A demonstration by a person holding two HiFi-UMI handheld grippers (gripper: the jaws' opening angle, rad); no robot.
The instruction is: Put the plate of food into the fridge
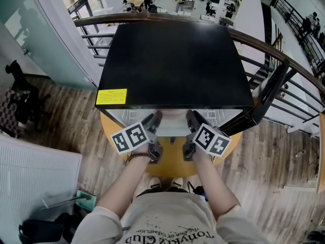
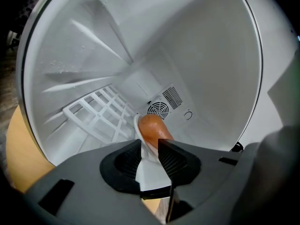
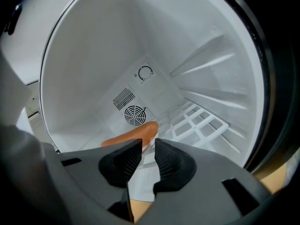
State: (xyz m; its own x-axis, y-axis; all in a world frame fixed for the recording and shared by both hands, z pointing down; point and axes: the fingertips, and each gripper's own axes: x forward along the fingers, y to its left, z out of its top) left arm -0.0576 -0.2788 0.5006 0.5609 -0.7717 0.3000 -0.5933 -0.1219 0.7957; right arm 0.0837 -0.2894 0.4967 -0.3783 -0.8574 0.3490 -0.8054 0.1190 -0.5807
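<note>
White fridge interior [image 2: 211, 55], plate [image 2: 137, 122] bearing sausage [image 2: 152, 128]

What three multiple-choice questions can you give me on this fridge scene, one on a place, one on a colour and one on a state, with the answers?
1. Where does the sausage lie?
A. on a white plate inside the fridge
B. in a bowl
C. on a shelf in the door

2. What colour is the fridge's outside?
A. white
B. red
C. black

3. How is the fridge door?
A. shut
B. open
C. taken off

Answers:
1 A: both gripper views show it on the plate, in front of the fan vent in the back wall.
2 C: the head view shows a black top.
3 B: in the head view it stands swung out at the right.
</note>
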